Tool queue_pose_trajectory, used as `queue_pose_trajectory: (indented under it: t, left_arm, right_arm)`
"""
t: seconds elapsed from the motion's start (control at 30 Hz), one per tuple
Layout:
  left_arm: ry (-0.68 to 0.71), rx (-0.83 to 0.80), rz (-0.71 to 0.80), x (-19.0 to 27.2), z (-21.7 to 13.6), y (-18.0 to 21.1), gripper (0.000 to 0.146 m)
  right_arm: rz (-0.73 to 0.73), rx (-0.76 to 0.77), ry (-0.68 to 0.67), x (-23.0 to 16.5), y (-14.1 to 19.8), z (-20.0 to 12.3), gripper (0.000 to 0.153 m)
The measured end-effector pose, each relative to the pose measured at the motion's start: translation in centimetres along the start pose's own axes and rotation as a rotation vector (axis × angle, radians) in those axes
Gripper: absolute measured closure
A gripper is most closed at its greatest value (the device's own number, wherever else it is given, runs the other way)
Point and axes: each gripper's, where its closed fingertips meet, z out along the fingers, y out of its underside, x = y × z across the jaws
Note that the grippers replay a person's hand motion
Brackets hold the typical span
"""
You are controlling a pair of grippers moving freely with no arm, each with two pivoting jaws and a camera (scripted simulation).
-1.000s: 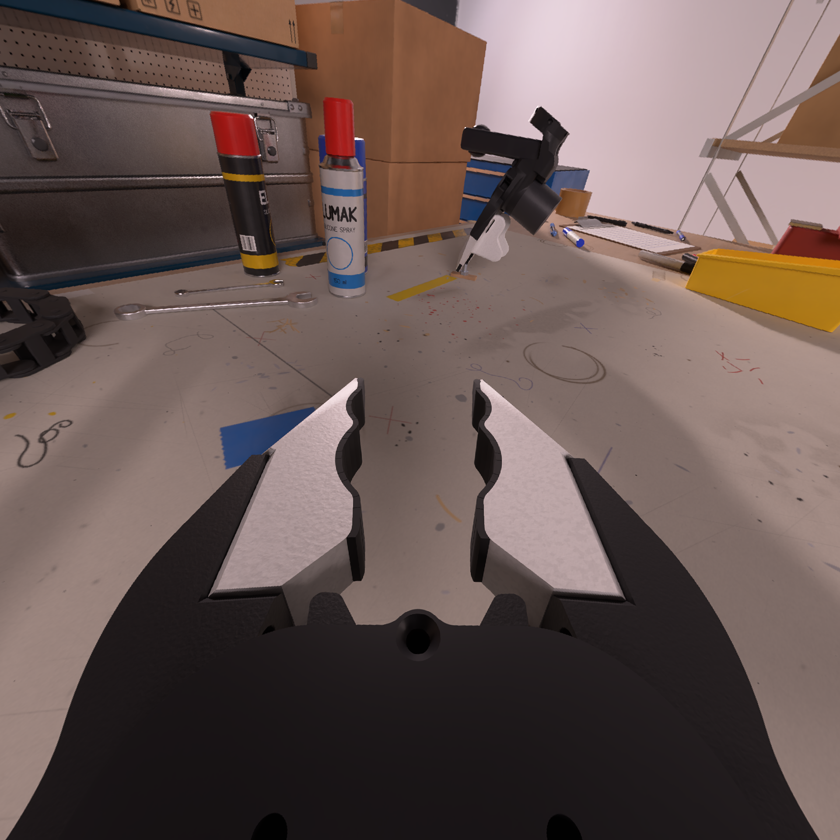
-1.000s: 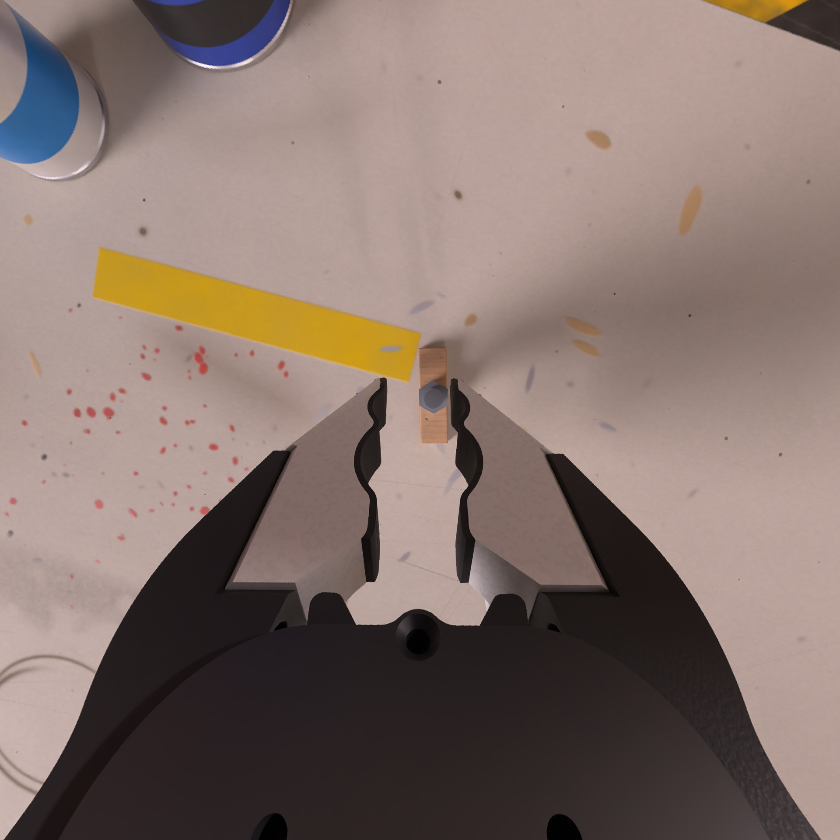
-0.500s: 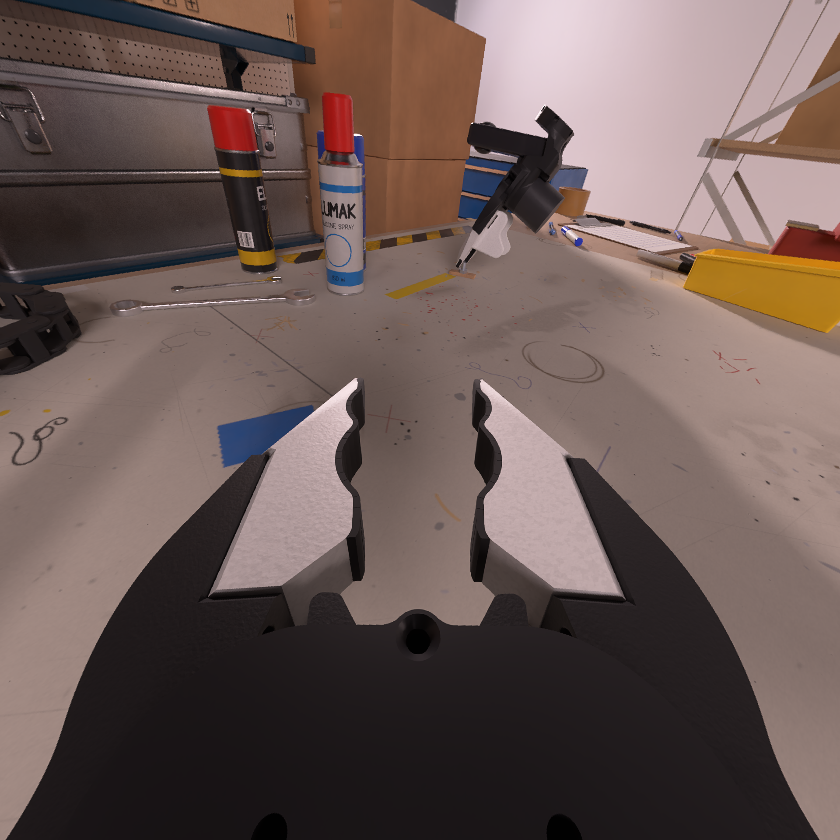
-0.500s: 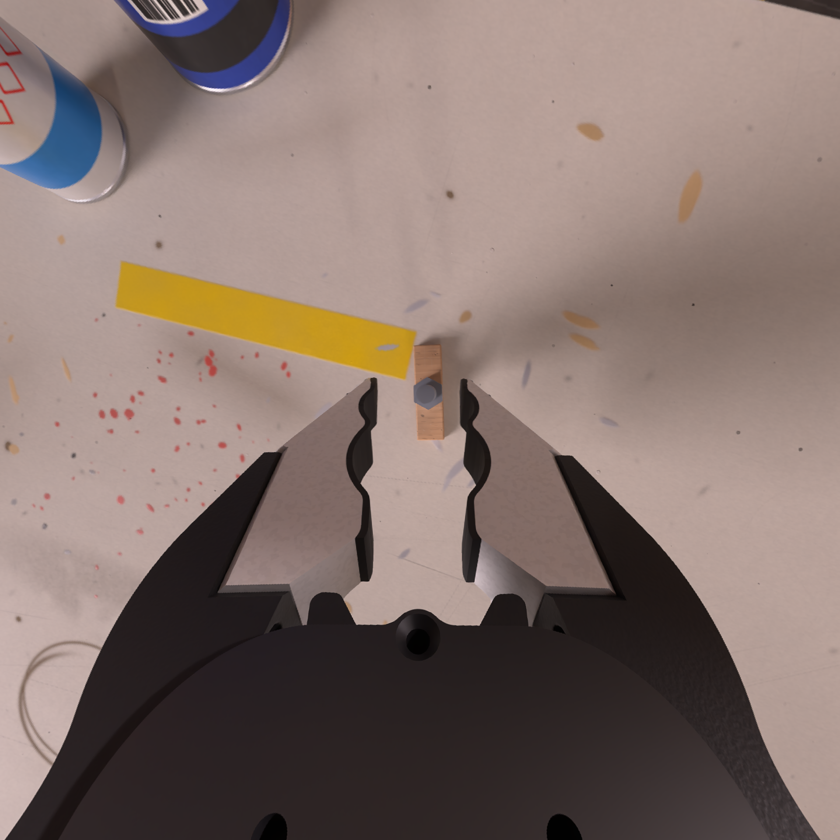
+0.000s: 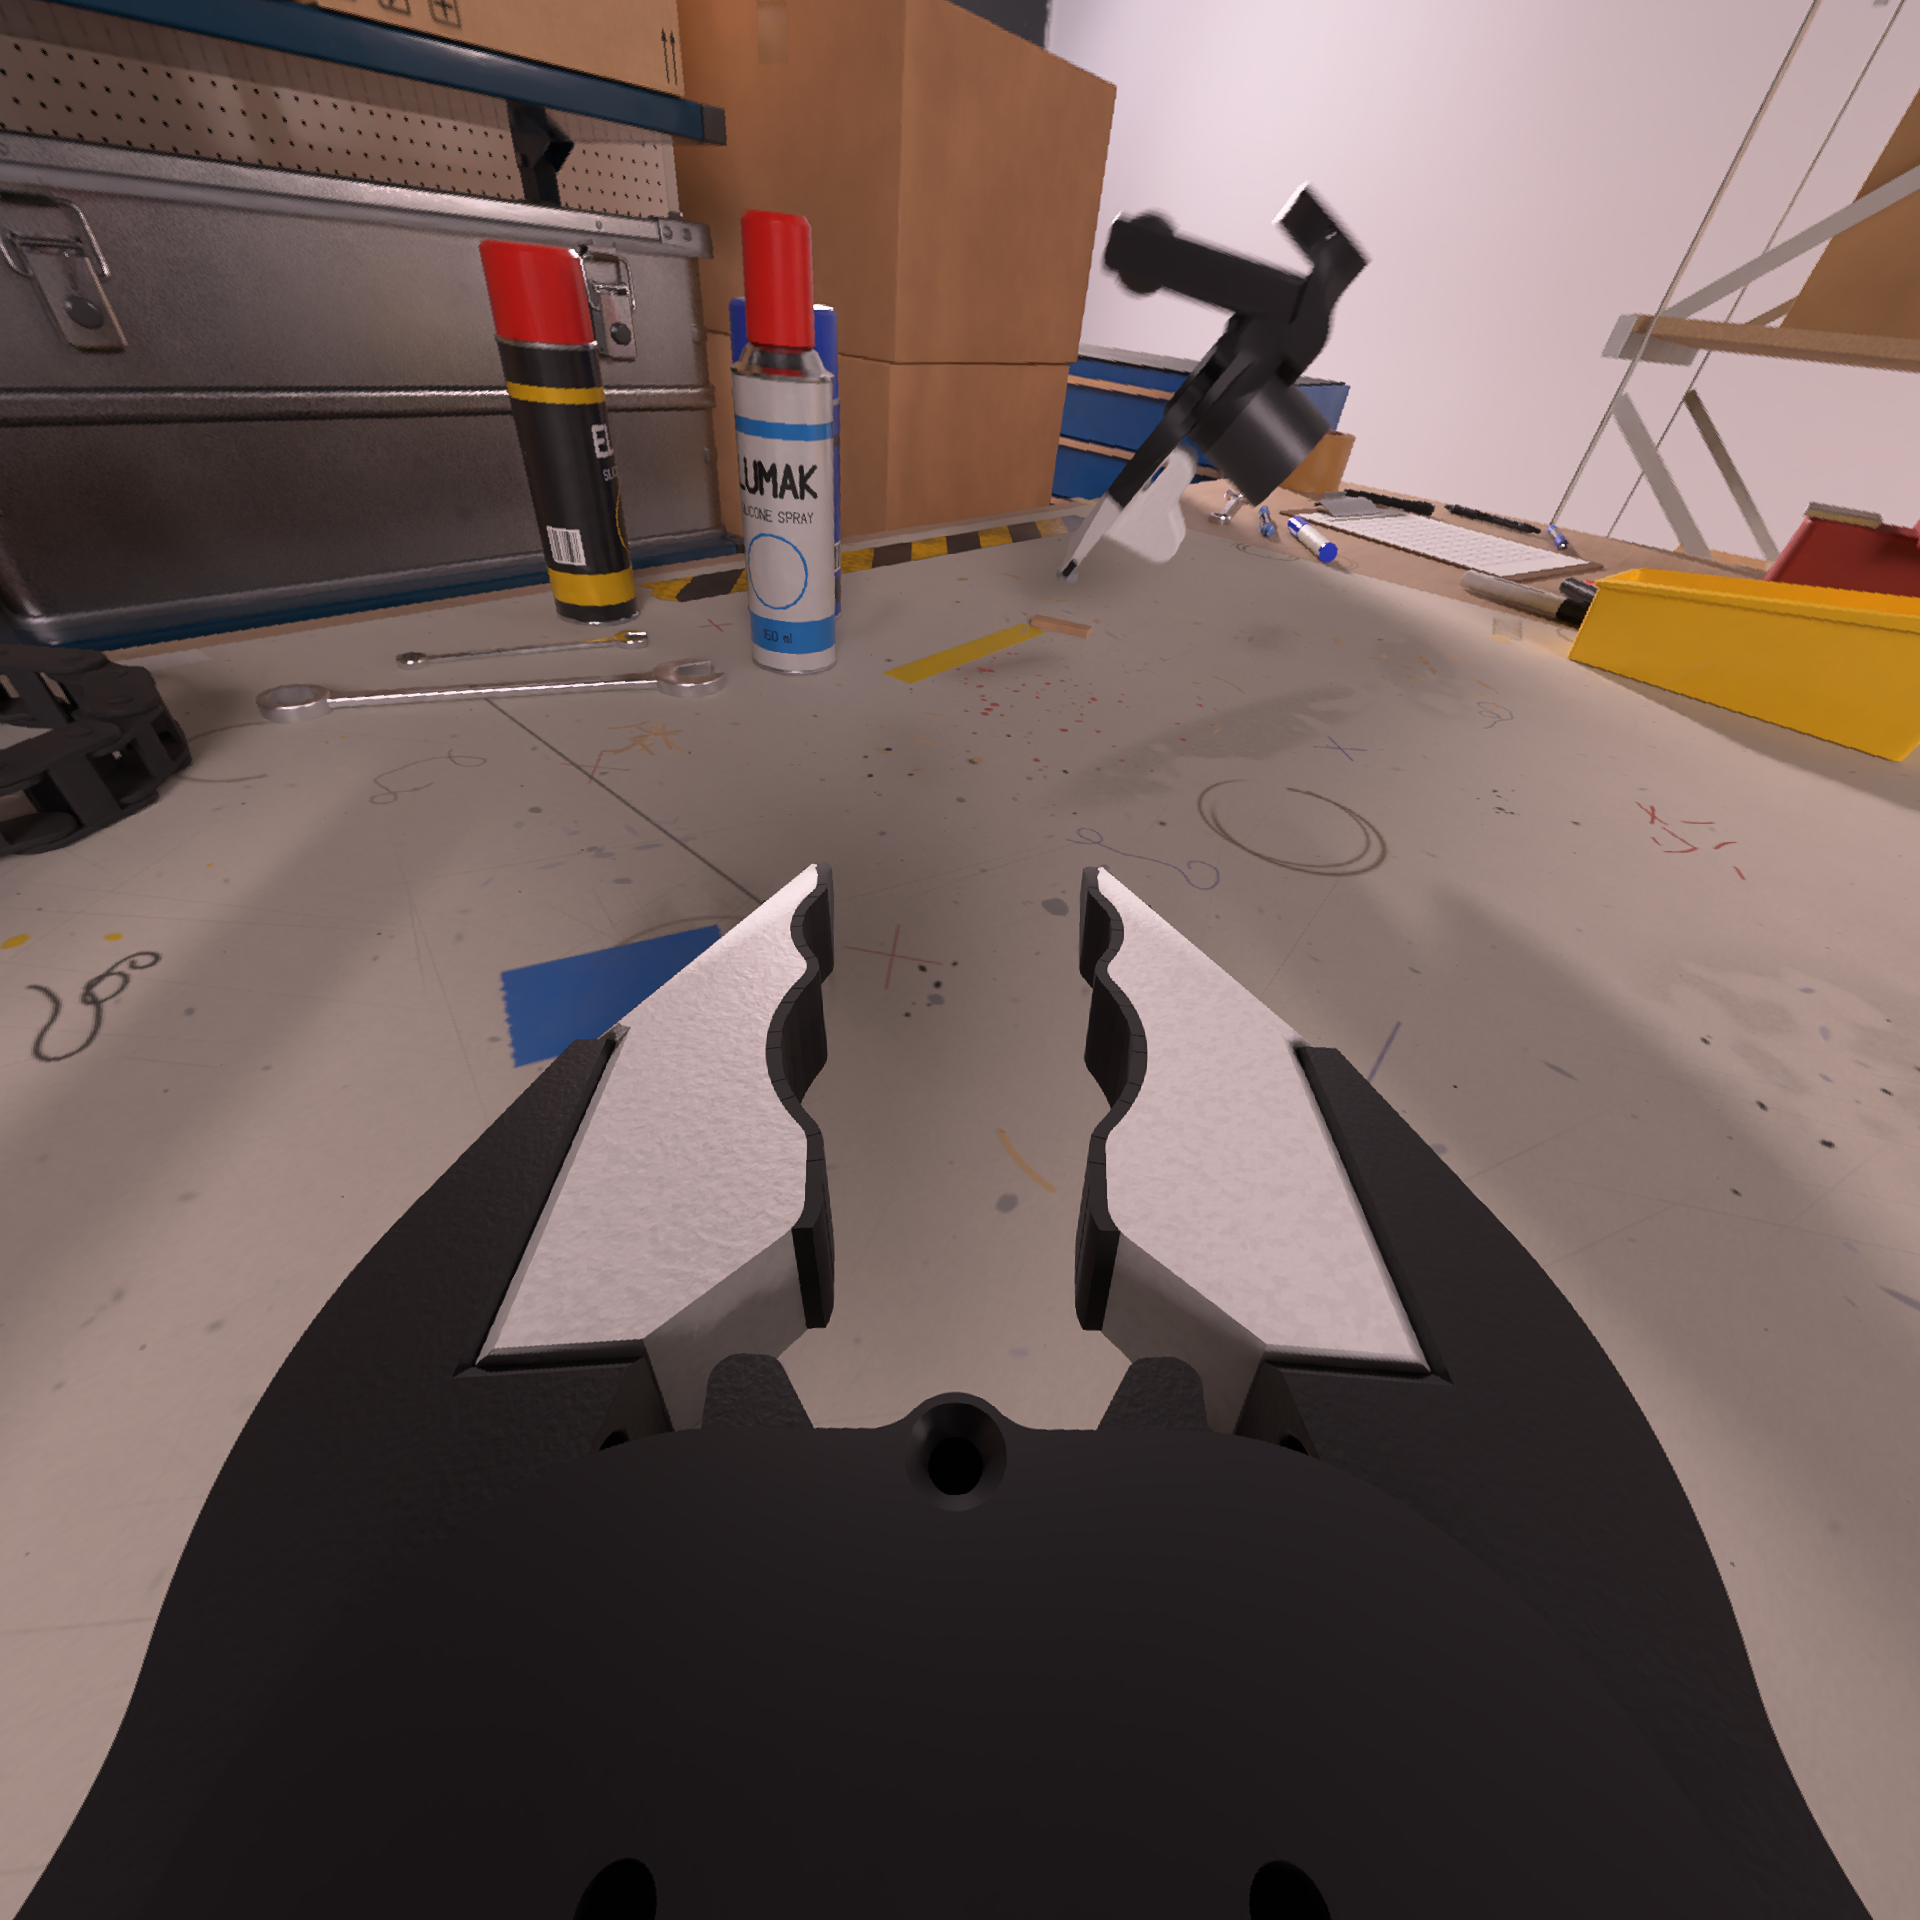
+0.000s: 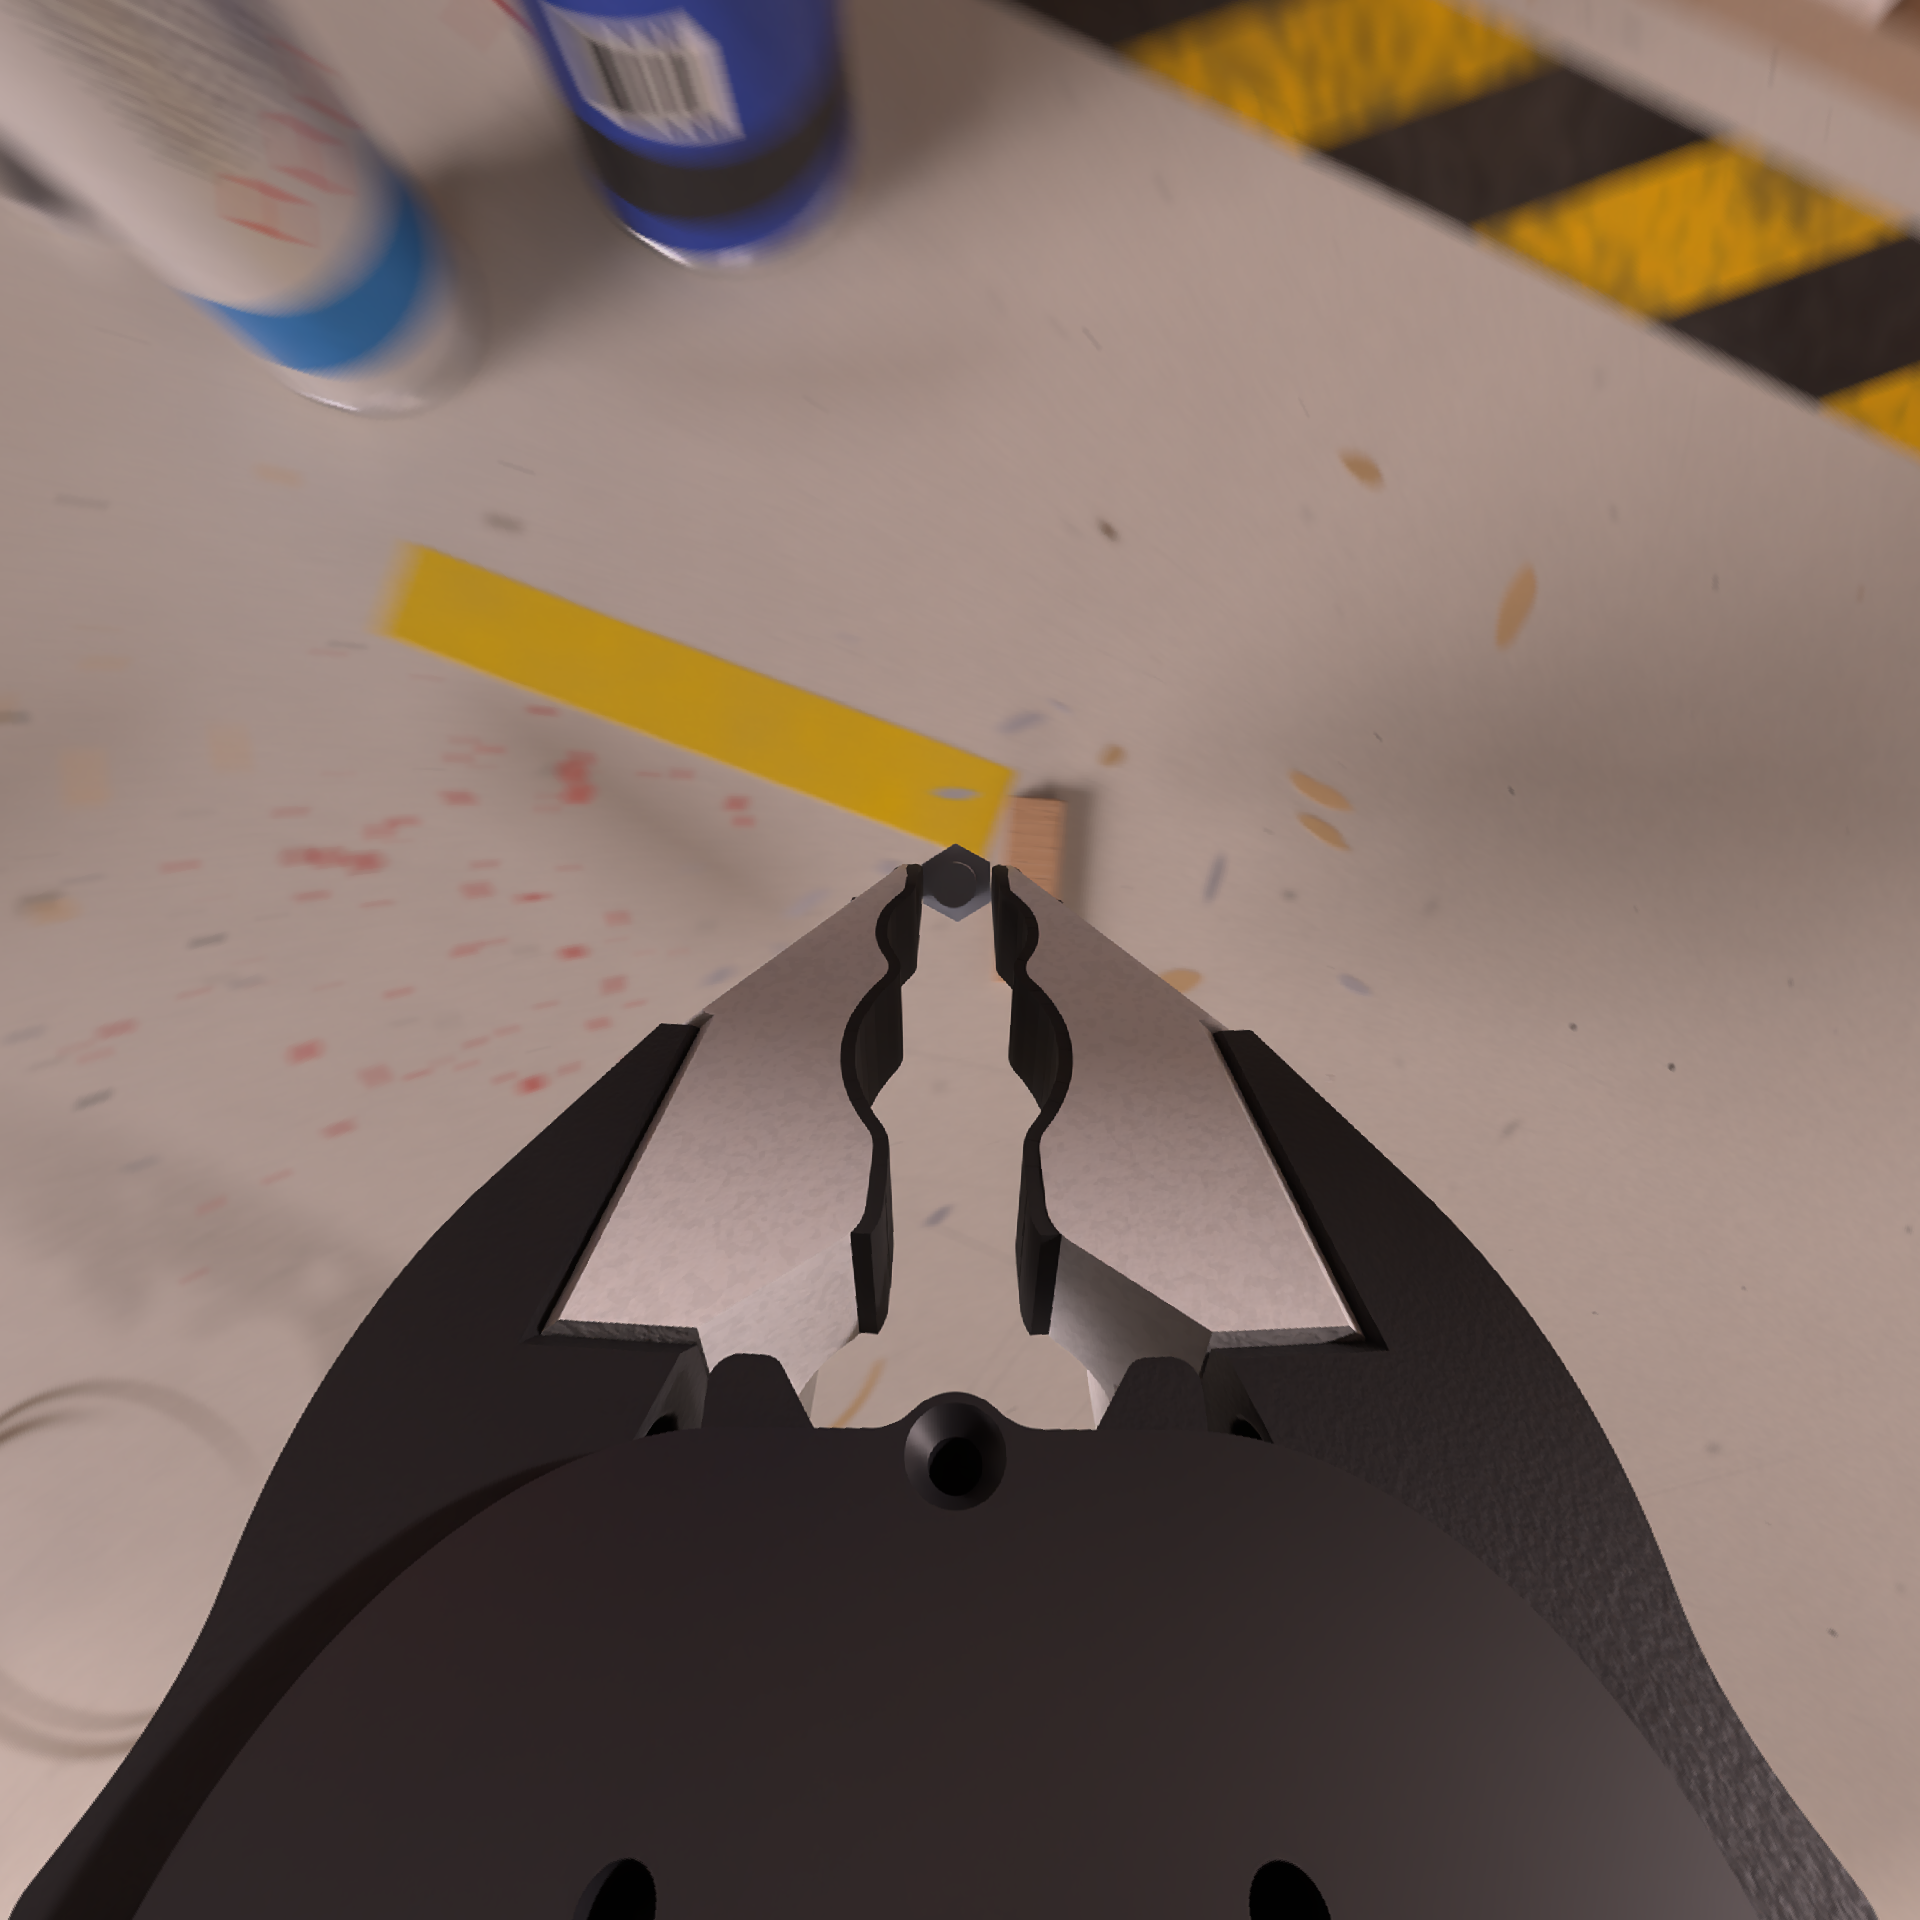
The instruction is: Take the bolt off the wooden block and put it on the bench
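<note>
Workshop bench (image 5: 1351,1039), pale and paint-flecked, carries three spray cans: one black-and-yellow (image 5: 566,436), one white-and-blue (image 5: 784,488), one dark blue (image 6: 707,114) partly behind the white-and-blue can. Two wrenches (image 5: 488,691) lie ahead and left of the left gripper (image 5: 954,914), which hangs above the bench with its jaws spread and nothing between them. One blue tape patch (image 5: 592,987) sits just left of its fingers. One yellow bin (image 5: 1756,644) stands far right.

Right gripper (image 6: 956,891) is clamped on one grey bolt (image 6: 954,883), pinched at the fingertips and clear of the wooden block (image 6: 1037,836). One wooden block lies on the bench just beyond and right of those tips, its end beside one yellow tape strip (image 6: 686,691). Hazard striping (image 6: 1621,177) runs ahead to the right.
</note>
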Motion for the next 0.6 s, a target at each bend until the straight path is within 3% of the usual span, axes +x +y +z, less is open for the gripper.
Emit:
queue_pose_trajectory:
  t: [0.13, 0.23, 0.3, 0.47, 0.6]
  left_arm:
    - [-0.002, 0.003, 0.013, 0.1, 0.0, 0.0, 0.099]
    - [-0.001, -0.007, 0.029, 0.3, 0.1, 0.1, 0.099]
    - [0.002, -0.014, 0.042, 0.5, 0.2, 0.2, 0.099]
    - [0.002, -0.038, 0.089, 1.0, 0.5, 0.5, 0.099]
    - [0.0, -0.061, 0.136, 1.4, 0.7, 0.9, 0.099]
  right_arm:
    - [-0.16, 0.194, -0.113, -7.5, -0.8, -7.5, 0.14]
    - [-0.369, 0.267, -0.229, -15.9, 2.4, -12.7, 0.14]
    - [-0.47, 0.267, -0.31, -21.3, 5.9, -14.5, 0.14]
    - [-0.597, 0.212, -0.469, -31.5, 14.4, -13.2, 0.14]
    - [-0.627, 0.186, -0.5, -35.0, 17.2, -10.2, 0.14]
